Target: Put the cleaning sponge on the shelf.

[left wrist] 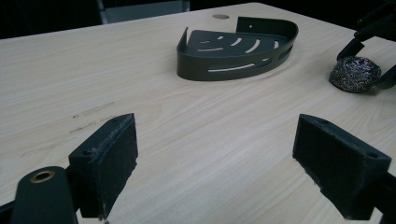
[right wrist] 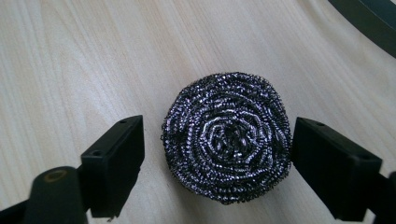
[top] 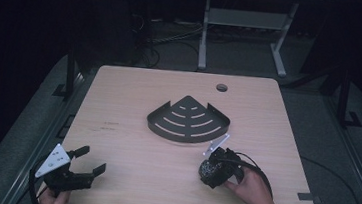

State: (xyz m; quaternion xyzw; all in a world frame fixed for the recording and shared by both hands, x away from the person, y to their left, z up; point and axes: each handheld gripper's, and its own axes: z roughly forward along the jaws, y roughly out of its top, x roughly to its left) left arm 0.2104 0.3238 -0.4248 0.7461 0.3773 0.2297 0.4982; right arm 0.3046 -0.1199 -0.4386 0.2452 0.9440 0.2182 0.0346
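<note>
Right gripper [right wrist: 217, 154] fingers were spread around the steel scourer [right wrist: 227, 143] — nothing gripped; left gripper [left wrist: 217, 163] was parked wide open, empty.

Scourer [right wrist: 227, 137] coiled shiny metal wire; tray [top: 189, 119] matt dark; table [top: 129, 152] pale wood-grain.

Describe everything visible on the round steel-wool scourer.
The round steel-wool scourer is a dark silvery ball of coiled metal strands wound in a spiral, glinting in places. It rests on the pale wooden table, in front of the dark slotted corner shelf and apart from it. The right gripper straddles it, jaws open, the right-hand pad about touching.
</note>
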